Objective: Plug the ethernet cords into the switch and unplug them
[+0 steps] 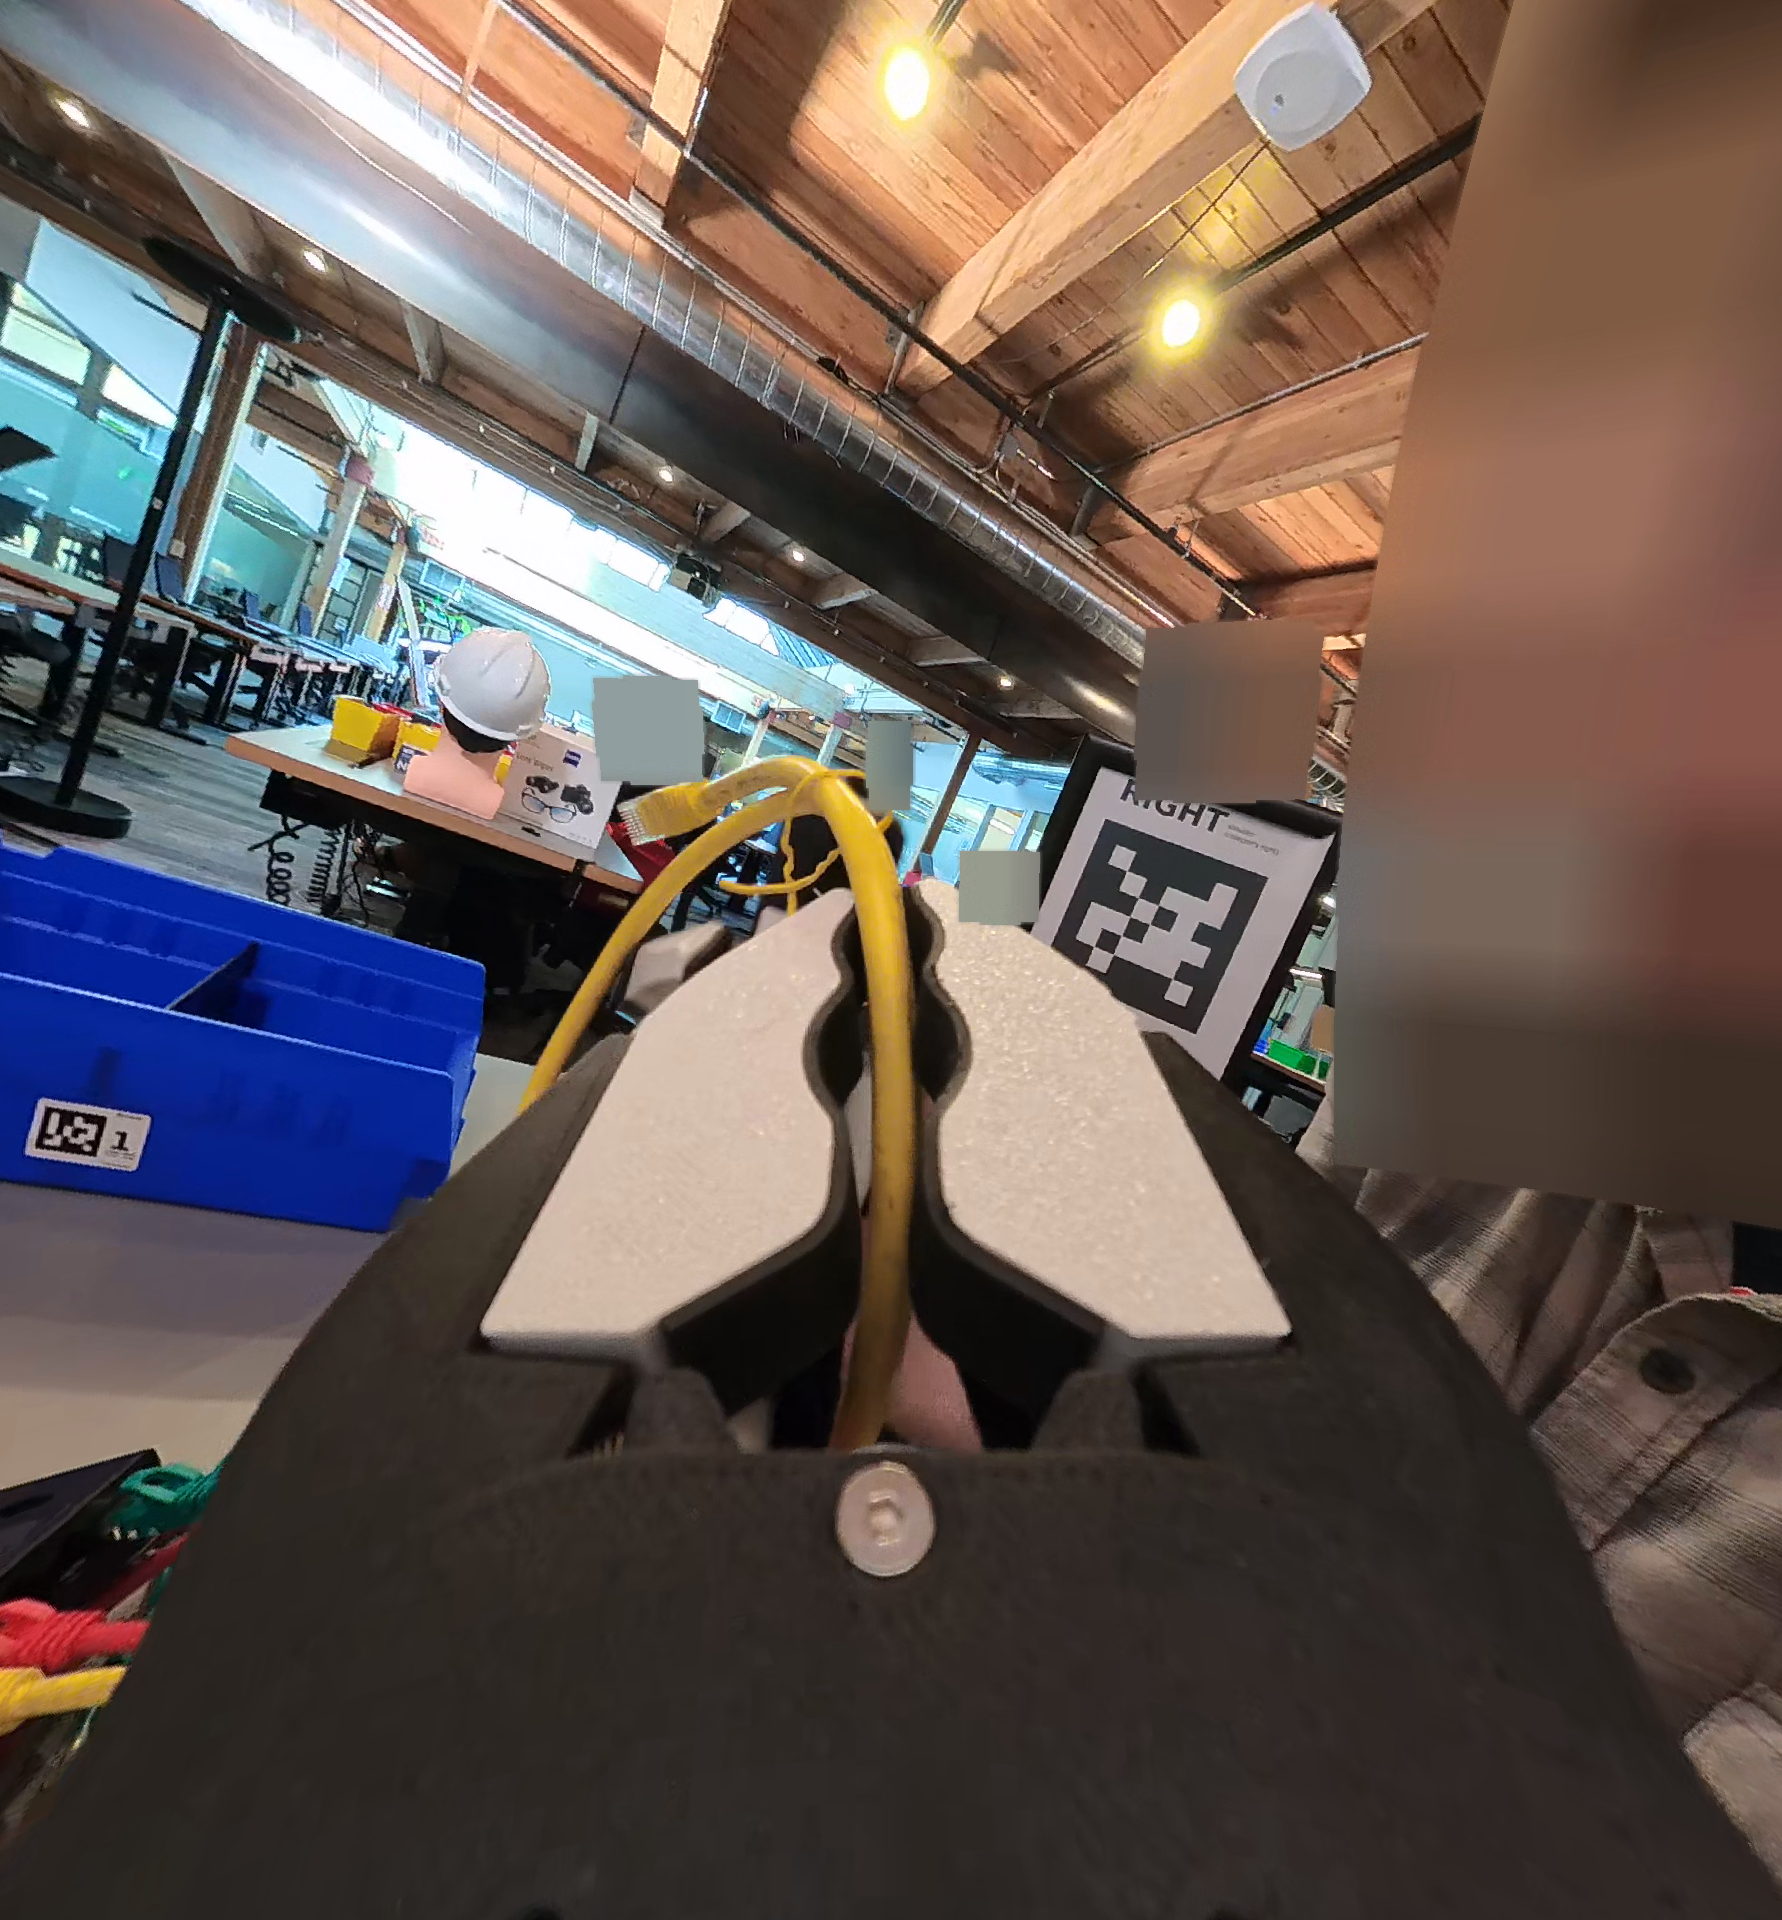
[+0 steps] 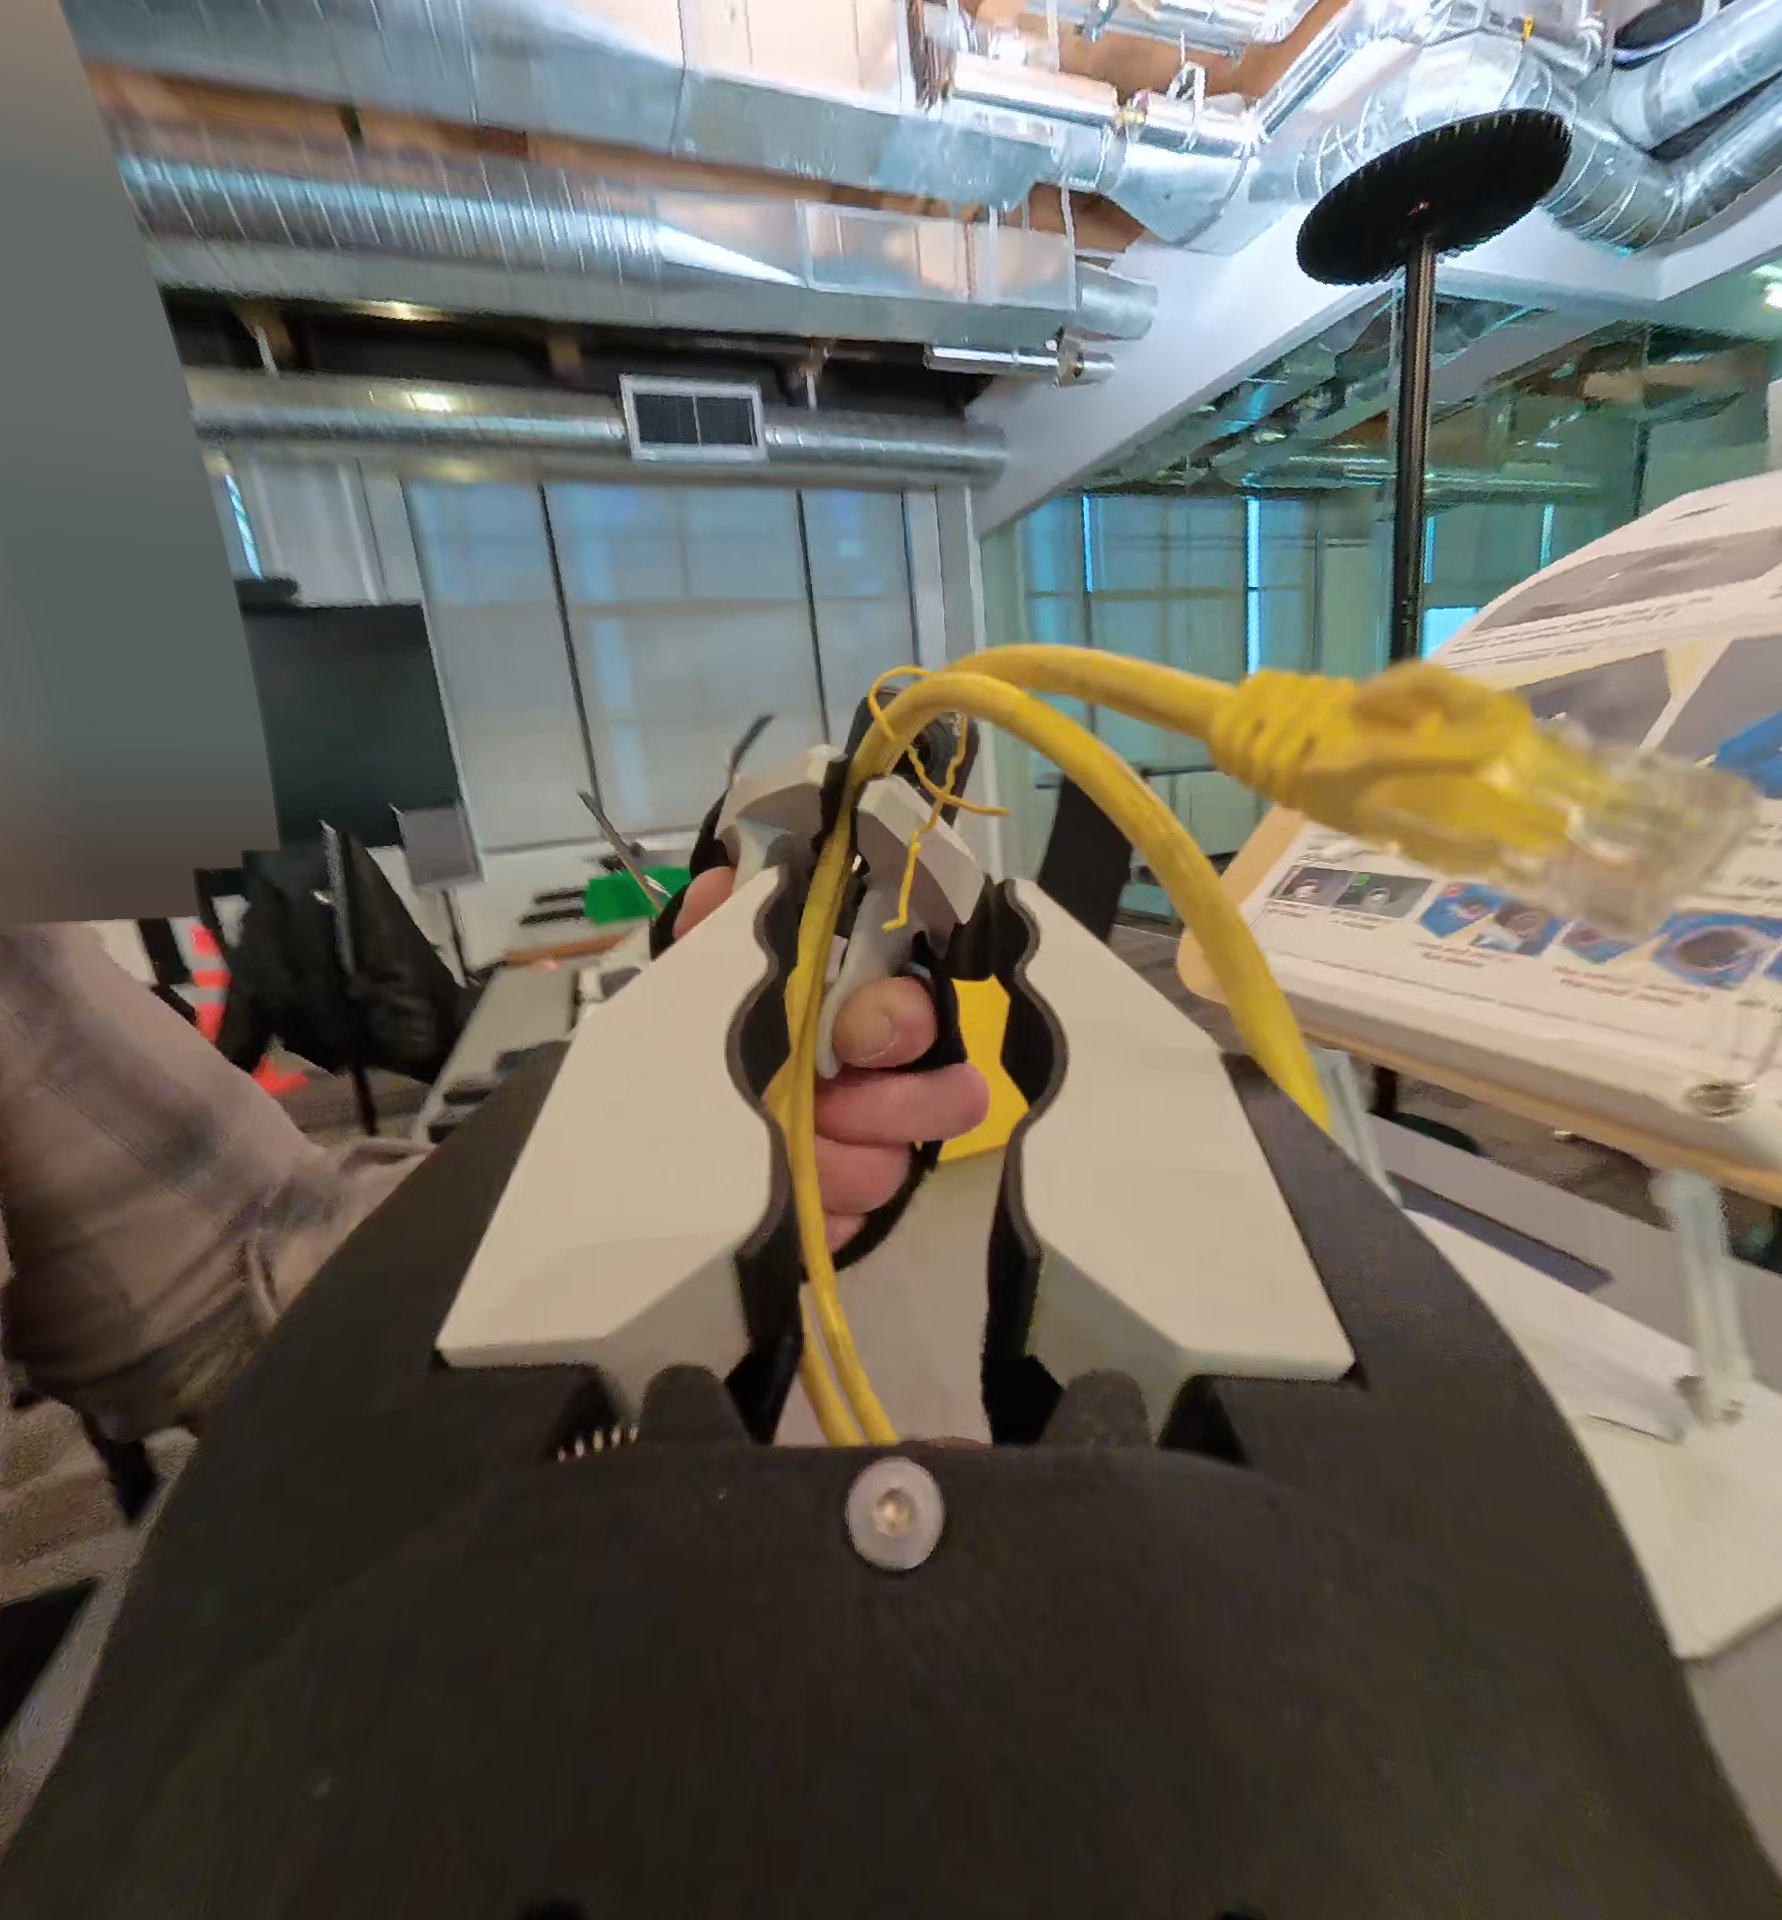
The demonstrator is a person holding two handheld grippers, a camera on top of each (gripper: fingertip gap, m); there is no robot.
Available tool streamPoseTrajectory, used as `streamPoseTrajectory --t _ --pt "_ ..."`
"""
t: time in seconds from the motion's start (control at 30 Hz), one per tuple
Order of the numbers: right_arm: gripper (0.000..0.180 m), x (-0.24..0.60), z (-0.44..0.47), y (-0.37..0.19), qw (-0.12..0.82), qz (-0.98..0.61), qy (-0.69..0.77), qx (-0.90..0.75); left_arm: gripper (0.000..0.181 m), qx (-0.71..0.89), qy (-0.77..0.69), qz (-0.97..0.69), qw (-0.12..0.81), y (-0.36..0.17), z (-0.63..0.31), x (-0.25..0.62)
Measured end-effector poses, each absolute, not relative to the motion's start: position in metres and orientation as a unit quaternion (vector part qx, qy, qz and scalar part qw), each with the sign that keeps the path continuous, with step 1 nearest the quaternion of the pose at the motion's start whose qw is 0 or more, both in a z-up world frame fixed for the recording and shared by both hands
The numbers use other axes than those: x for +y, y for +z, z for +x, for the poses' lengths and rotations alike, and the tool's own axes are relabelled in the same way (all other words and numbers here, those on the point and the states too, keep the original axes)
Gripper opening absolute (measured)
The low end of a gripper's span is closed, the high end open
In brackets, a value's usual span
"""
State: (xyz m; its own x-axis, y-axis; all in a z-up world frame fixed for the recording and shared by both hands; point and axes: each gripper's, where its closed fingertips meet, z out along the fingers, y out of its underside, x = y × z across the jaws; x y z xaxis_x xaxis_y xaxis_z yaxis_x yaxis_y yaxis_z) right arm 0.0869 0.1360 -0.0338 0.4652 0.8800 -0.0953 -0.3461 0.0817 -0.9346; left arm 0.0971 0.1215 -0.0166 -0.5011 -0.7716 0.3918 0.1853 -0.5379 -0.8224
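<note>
A yellow ethernet cord (image 1: 892,1039) is held up in the air, looped and bound with a thin yellow tie. My left gripper (image 1: 884,902) is shut on the cord, which runs down between its white fingers. The cord's clear plug (image 1: 655,812) points left beyond the tips. In the right wrist view the cord (image 2: 814,1039) passes loosely between the jaws of my right gripper (image 2: 892,894), which stand apart. Its plug (image 2: 1552,821) hangs at the right, blurred. The left gripper (image 2: 851,821) shows ahead, pinching the cord, held by a hand (image 2: 887,1101). No switch shows clearly.
A blue bin (image 1: 191,1039) stands on the white table at the left. Several coloured cords (image 1: 25,1673) lie beside a black box (image 1: 4,1527) at the bottom left. An instruction sheet on a tilted stand (image 2: 1552,966) is at the right. A person's plaid sleeve (image 1: 1645,1455) is close.
</note>
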Motion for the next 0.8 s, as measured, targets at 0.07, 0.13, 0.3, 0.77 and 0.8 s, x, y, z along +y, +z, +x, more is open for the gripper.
streamPoseTrajectory --t 0.07,0.13,0.3,0.77,0.8 --pt "0.039 0.135 0.084 -0.032 0.667 -0.491 0.508 -0.237 0.005 0.374 -0.782 -0.393 0.307 -0.016 0.097 0.121" --pt "0.040 0.135 0.088 -0.027 0.659 -0.458 0.562 -0.199 0.005 0.372 -0.782 -0.394 0.308 -0.017 0.097 0.122" --pt "0.046 0.135 0.082 -0.020 0.624 -0.403 0.654 -0.146 0.005 0.382 -0.777 -0.397 0.305 -0.020 0.100 0.118" --pt "0.001 0.130 0.104 -0.012 0.618 -0.304 0.720 -0.091 0.005 0.378 -0.782 -0.395 0.299 -0.020 0.102 0.116" --pt "0.001 0.130 0.104 -0.012 0.616 -0.303 0.722 -0.093 0.005 0.378 -0.782 -0.395 0.299 -0.021 0.102 0.117"
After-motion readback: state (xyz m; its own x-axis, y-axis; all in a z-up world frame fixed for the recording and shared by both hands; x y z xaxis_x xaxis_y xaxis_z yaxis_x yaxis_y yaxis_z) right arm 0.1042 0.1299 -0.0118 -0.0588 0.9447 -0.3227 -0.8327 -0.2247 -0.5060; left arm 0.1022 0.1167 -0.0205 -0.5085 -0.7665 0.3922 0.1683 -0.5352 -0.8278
